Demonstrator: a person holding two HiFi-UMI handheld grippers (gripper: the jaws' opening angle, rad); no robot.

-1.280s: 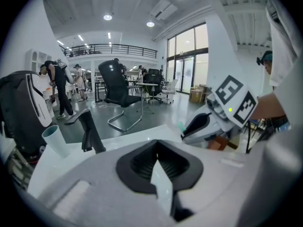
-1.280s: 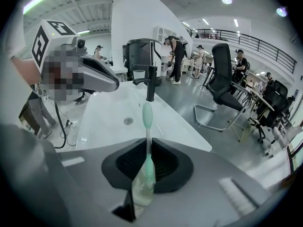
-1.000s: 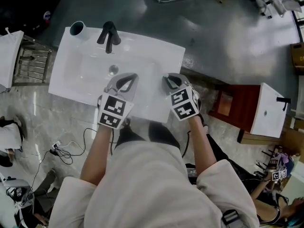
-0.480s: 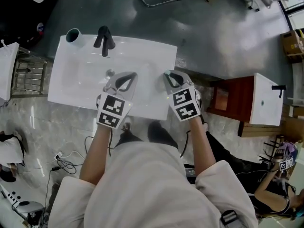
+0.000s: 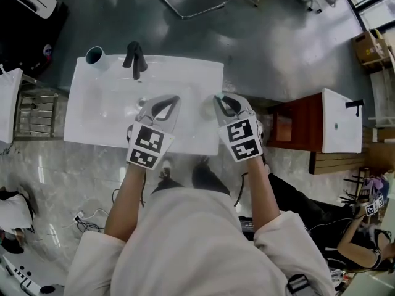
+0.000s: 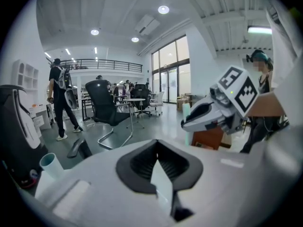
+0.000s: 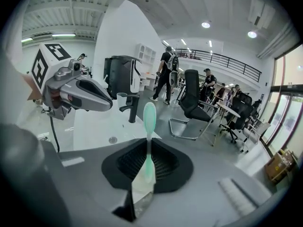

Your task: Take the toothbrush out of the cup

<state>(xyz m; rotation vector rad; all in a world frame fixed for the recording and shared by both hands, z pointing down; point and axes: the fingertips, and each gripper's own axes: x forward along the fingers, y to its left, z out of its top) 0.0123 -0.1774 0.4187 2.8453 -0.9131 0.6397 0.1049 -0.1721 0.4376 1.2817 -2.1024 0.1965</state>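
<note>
Reading from the left, the cup (image 5: 95,55) stands on the white surface (image 5: 197,79) just left of the black faucet (image 5: 133,57), and it looks empty to me. The left gripper (image 5: 159,103) hovers on my side of the faucet, slightly to its right. Its fingers are clenched together with nothing between them. Further right of the faucet, level with the left one, is the right gripper (image 5: 227,103). Its fingers are grasping the mint-green toothbrush (image 7: 149,122) low on its thin shaft, with the rounded end standing up past them.

I judge the lift-out itself done, since the brush is clear of the cup. What seems left is putting it somewhere. That calls for lowering the right gripper toward bare surface right of the faucet and holding the grip firm until the brush rests, because so slim a shaft could pivot.
</note>
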